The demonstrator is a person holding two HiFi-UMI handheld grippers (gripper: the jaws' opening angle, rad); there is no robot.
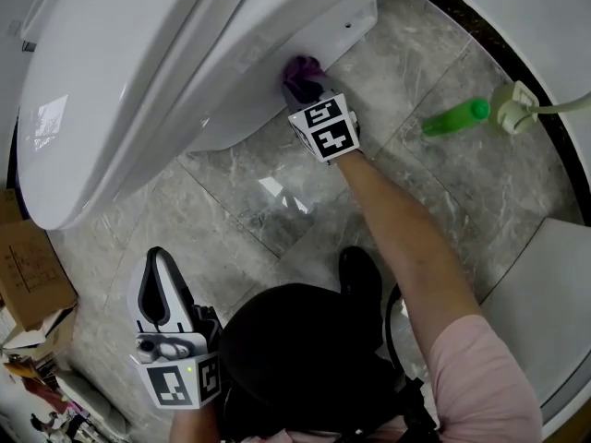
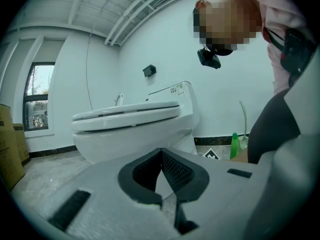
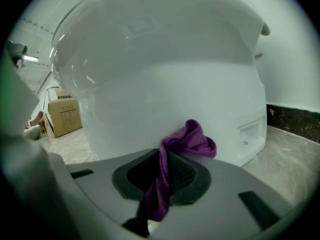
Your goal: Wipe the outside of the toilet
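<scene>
Clenched on a fold of the purple cloth (image 3: 192,140), the jaws of the right gripper (image 3: 162,171) push its loose bunch against the lower side of the toilet (image 3: 165,69), under the bulge of the bowl and close to the back end of the base. The jaws of the left gripper (image 2: 161,170) are pressed together on nothing, and that gripper hangs low over the floor (image 1: 268,201), well apart from the work. The main risk, as I judge it, lies in the grip: only a narrow strip of cloth runs between the pads, while most of it sits ahead of the tips, so a hard drag along the glazed wall could pull the strip free and drop the cloth. If the bunch flattens or rolls aside, the bare tips could meet the porcelain and scrape or skid on it. The wad is also small against so broad a curve, so strokes that do not overlap would likely leave unwiped bands, above all on the underside that the head view barely shows. A green bottle (image 1: 454,116) stands on the floor to the right of the reaching arm, near but not touching; a wide sweep of the elbow toward the back could knock it over.
</scene>
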